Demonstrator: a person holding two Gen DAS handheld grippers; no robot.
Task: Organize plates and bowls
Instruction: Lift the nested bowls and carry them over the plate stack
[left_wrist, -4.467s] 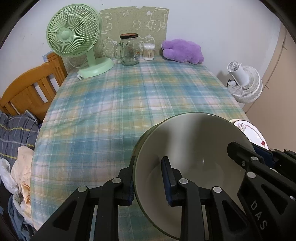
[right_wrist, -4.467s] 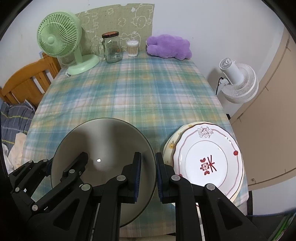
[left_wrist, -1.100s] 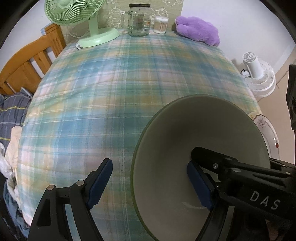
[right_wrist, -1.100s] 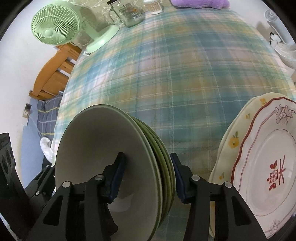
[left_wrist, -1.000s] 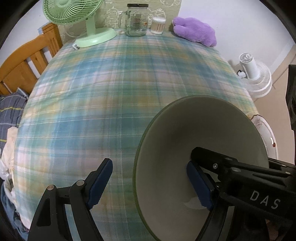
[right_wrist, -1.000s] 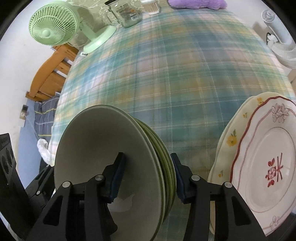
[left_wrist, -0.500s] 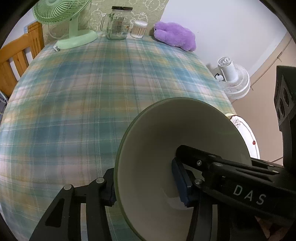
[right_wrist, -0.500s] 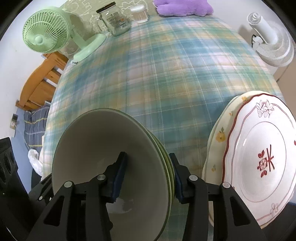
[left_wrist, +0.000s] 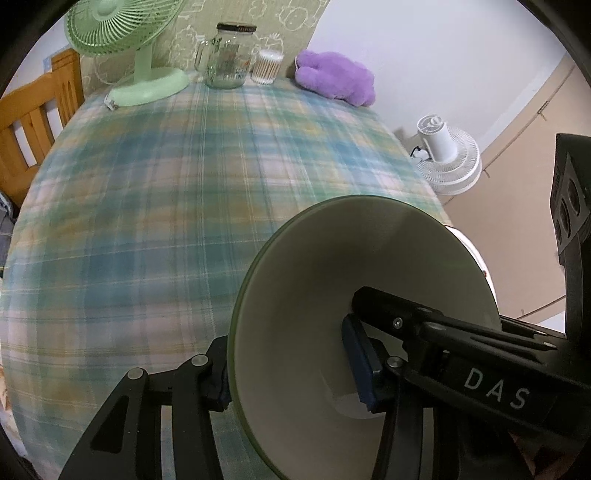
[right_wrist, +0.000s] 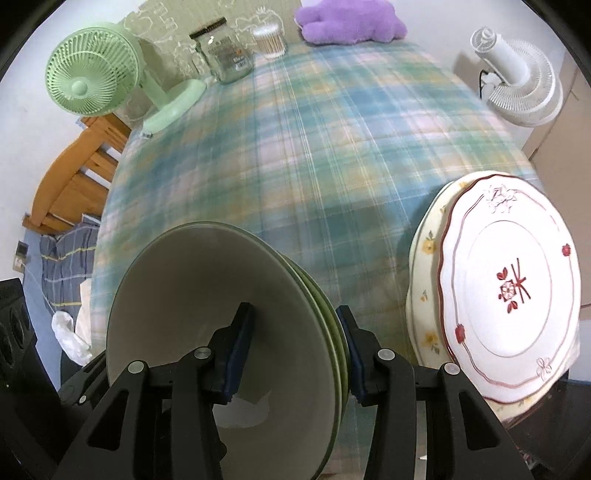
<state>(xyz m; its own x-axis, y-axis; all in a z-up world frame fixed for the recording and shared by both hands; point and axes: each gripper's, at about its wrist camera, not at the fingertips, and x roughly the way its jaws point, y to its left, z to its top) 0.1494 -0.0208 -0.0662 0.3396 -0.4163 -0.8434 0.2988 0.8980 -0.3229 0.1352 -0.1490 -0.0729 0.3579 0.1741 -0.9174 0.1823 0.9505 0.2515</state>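
Observation:
A stack of nested green bowls (left_wrist: 332, 280) (right_wrist: 192, 295) is held over the near edge of the plaid table. My left gripper (left_wrist: 291, 380) is shut on its left rim, one finger inside and one outside. My right gripper (right_wrist: 295, 350) is shut on its right rim, one finger inside and one outside the several stacked rims. Two stacked plates, a white one with a red pattern (right_wrist: 509, 288) on a cream one with yellow flowers (right_wrist: 424, 258), lie at the table's near right corner, next to the bowls.
At the table's far end stand a green desk fan (left_wrist: 129, 40) (right_wrist: 96, 81), a glass jar (left_wrist: 229, 55) (right_wrist: 225, 55), a cotton swab tub (left_wrist: 267, 66) and a purple plush toy (left_wrist: 336, 77) (right_wrist: 351, 22). A wooden chair (left_wrist: 33, 110) is left, a white floor fan (left_wrist: 447, 158) right.
Both grippers have closed onto the bowl stack's rims. Both views now sit lower and tilt up, so the far end of the table looks nearer.

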